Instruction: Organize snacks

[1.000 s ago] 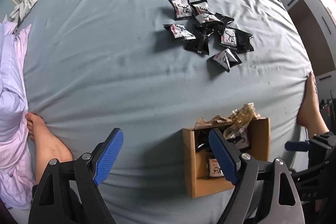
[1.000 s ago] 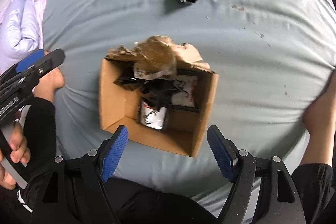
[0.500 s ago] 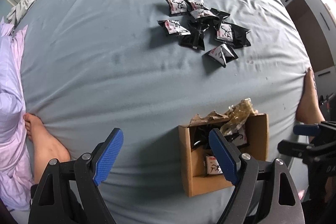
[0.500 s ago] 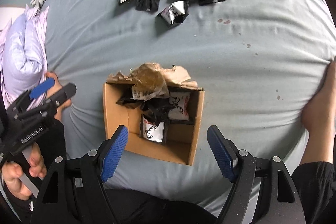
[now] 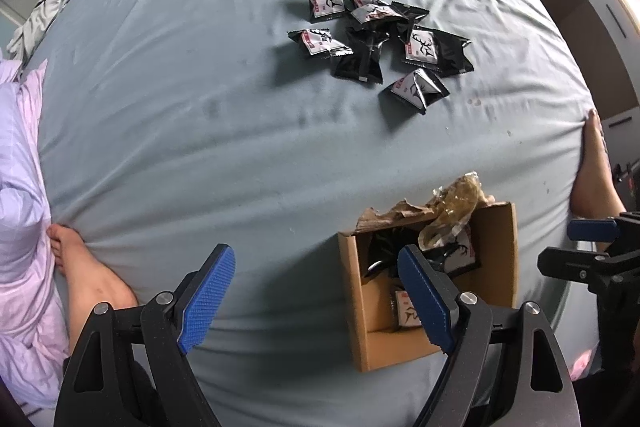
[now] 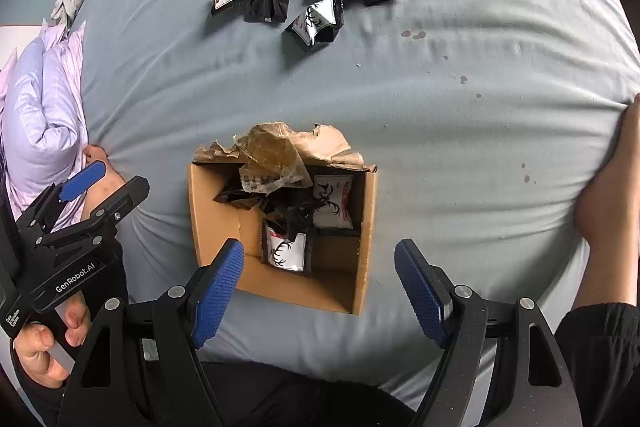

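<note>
i had the bed point(image 5: 208, 75) filling both views, its grey-blue sheet wrinkled and spotted toward the right edge. compared with a second earlier, both cameras had pulled back and up: the bed took in more of the frame and everything on it looked smaller and farther off. the lilac pillow point(image 6: 40, 115) sat at the left edge. the cardboard box point(image 6: 208, 211) stood open on the sheet, its torn flap and crumpled clear wrap at the far rim, several black snack packets lying inside. in the right wrist view it had slid from under the lens to just ahead of the fingertips. the loose pile of snacks point(image 5: 376, 31) lay well apart from the box, farther up the bed, and had come fully into the right view where it was cropped before. my left gripper point(image 5: 316, 301) was spread wide and empty, above the sheet beside the box. my right gripper point(image 6: 320, 289) was likewise released, empty, hovering over the box's near wall.
</note>
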